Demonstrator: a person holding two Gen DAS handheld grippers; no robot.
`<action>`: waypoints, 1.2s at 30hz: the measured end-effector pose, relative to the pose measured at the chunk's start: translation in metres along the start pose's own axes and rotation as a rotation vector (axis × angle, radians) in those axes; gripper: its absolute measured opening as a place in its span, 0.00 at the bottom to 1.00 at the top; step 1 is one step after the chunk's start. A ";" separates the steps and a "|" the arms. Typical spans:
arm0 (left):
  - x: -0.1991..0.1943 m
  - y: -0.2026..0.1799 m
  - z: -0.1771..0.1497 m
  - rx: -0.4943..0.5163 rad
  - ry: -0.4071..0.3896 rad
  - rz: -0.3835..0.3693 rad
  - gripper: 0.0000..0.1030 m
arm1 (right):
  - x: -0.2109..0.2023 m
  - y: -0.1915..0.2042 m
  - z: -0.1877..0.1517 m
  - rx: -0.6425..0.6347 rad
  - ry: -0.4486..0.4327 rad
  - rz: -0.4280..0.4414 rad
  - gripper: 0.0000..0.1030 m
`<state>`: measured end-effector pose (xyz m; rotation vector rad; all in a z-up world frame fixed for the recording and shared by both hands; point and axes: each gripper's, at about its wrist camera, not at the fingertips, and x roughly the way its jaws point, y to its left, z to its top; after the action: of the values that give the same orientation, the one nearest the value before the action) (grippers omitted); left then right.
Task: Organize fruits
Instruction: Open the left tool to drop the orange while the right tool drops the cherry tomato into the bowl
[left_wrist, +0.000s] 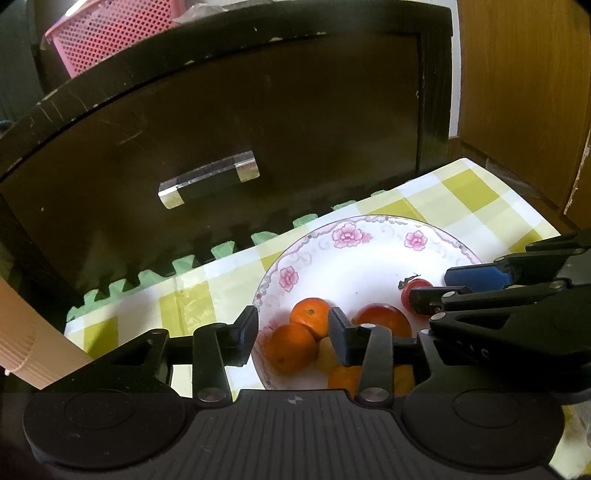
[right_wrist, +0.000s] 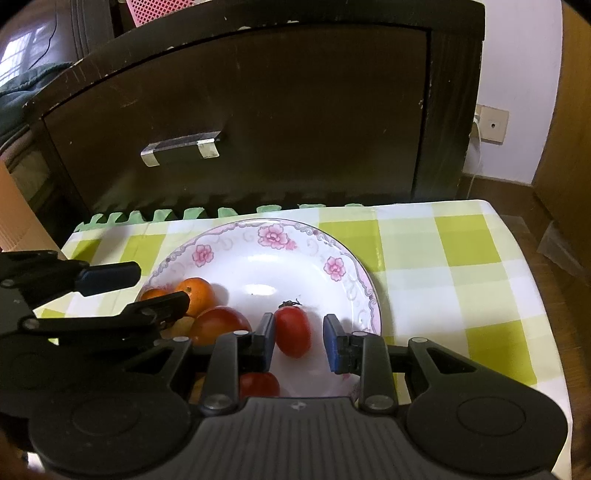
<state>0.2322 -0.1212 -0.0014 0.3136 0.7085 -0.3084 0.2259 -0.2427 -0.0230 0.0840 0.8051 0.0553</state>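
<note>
On the green-checked tablecloth (right_wrist: 461, 266), in front of the dark cabinet (right_wrist: 258, 122), stands the floral plate (right_wrist: 273, 236), the reference for all positions below. The fruits lie in the plate's near half. Two oranges (left_wrist: 295, 343) sit at its left, touching each other. A large red fruit (right_wrist: 218, 325) lies just right of them. A small red tomato (right_wrist: 293, 330) with a dark stem lies alone at the plate's centre-right, and a second red one (right_wrist: 258, 384) shows nearer the camera.

The right gripper (right_wrist: 299, 345) is levelled low over the plate's near rim. Its jaws are released and straddle the small tomato: one pad appears to touch it, the other stands clear.

The left gripper (left_wrist: 293, 338) hangs over the plate's left rim, jaws likewise released, with the oranges between and beyond them.

The step in hand appears to be grasping the small tomato. Recommended practice: centre the fruit between the pads before closing, close gently to avoid bruising, and lift vertically so the neighbouring red fruit is not disturbed. The left gripper should hold clear.
</note>
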 end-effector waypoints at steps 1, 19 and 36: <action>-0.001 0.000 0.000 0.001 -0.003 0.000 0.50 | -0.001 0.000 0.000 0.000 -0.001 -0.001 0.27; -0.021 0.003 -0.002 0.002 -0.031 0.008 0.57 | -0.020 0.005 0.001 -0.011 -0.035 -0.014 0.31; -0.046 0.011 -0.009 -0.011 -0.048 0.010 0.60 | -0.045 0.018 -0.003 -0.030 -0.062 -0.007 0.31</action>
<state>0.1983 -0.1000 0.0247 0.2984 0.6610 -0.3011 0.1925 -0.2287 0.0090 0.0545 0.7424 0.0579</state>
